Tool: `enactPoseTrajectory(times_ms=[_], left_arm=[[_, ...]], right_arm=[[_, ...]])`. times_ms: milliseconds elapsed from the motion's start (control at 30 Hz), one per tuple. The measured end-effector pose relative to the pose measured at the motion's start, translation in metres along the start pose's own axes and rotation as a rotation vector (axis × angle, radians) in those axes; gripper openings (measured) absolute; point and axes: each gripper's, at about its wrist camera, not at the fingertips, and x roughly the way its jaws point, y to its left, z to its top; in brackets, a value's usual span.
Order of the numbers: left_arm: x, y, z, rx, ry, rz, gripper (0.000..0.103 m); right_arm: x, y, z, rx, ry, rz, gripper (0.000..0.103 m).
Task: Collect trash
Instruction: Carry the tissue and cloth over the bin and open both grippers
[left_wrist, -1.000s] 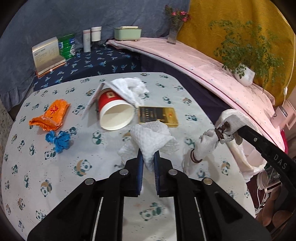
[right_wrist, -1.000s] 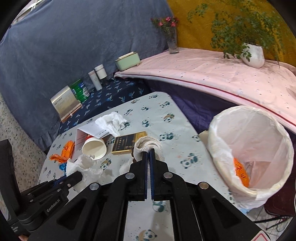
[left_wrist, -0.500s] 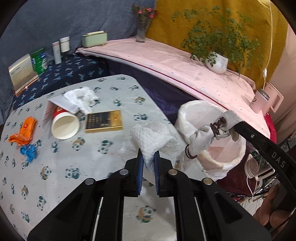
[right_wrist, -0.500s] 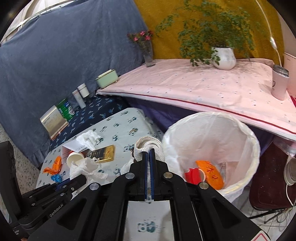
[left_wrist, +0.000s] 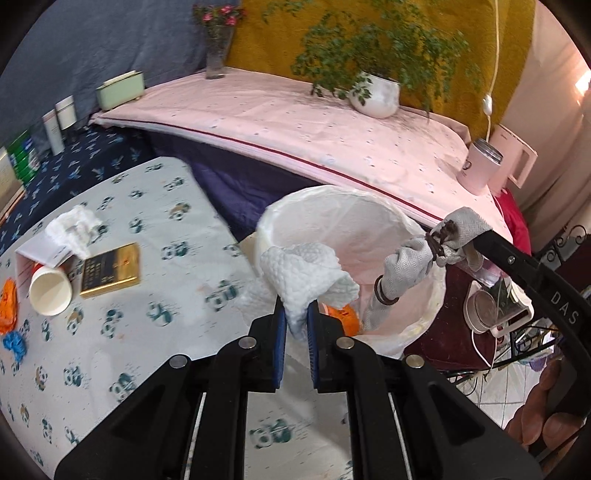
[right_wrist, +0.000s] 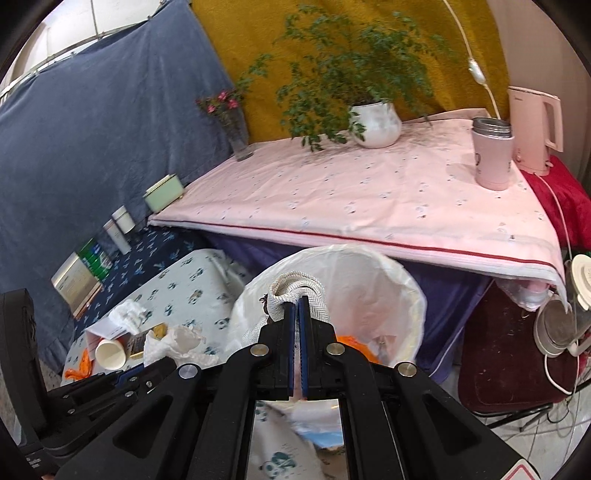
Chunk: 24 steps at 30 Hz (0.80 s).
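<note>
My left gripper (left_wrist: 295, 326) is shut on a crumpled white paper towel (left_wrist: 306, 273), held at the near rim of the bin with a white liner (left_wrist: 332, 201). My right gripper (right_wrist: 295, 308) is shut on a grey-white herringbone cloth (right_wrist: 295, 284) tied with brown bands, over the bin's liner (right_wrist: 373, 258). In the left wrist view the cloth (left_wrist: 410, 264) hangs over the bin's mouth. An orange wrapper (right_wrist: 351, 341) lies inside the bin. On the panda tablecloth lie a paper cup (left_wrist: 50, 295), a gold box (left_wrist: 110, 269), a tissue (left_wrist: 74, 227) and another orange wrapper (left_wrist: 7, 306).
Behind the bin stands a pink-covered table (right_wrist: 369, 199) with a potted plant (right_wrist: 376, 123), a pink mug (right_wrist: 493, 155), a kettle (right_wrist: 535, 129) and a vase (right_wrist: 236, 129). A dark red seat (right_wrist: 509, 350) with cables is right of the bin. Boxes line the blue backdrop.
Both grippers have swung right, from over the panda table to the bin, still carrying the paper towel and the cloth. The table trash has slid to the left of both views.
</note>
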Motion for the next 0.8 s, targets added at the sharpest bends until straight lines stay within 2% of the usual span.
enactPoseTrajectory(times_ms=[400, 433, 500, 600, 800], left_arm=[[0.044, -0.051, 0.025, 0.071, 0.045, -0.072, 0.014], [0.047, -0.053, 0.027, 0.074, 0.049, -0.073, 0.015], [0.049, -0.054, 0.029, 0.077, 0.044, -0.068, 0.032], [0.046, -0.050, 0.032, 0.065, 0.014, -0.054, 0.048], [0.043, -0.038, 0.033, 0.045, 0.000, -0.036, 0.048]], right_arm=[[0.006, -0.044, 0.011, 0.048, -0.010, -0.051, 0.003], [0.007, -0.045, 0.011, 0.048, -0.009, -0.052, 0.003], [0.009, -0.046, 0.012, 0.047, -0.009, -0.053, 0.003], [0.013, -0.046, 0.013, 0.045, -0.006, -0.052, 0.003], [0.019, -0.039, 0.015, 0.034, -0.003, -0.042, 0.003]])
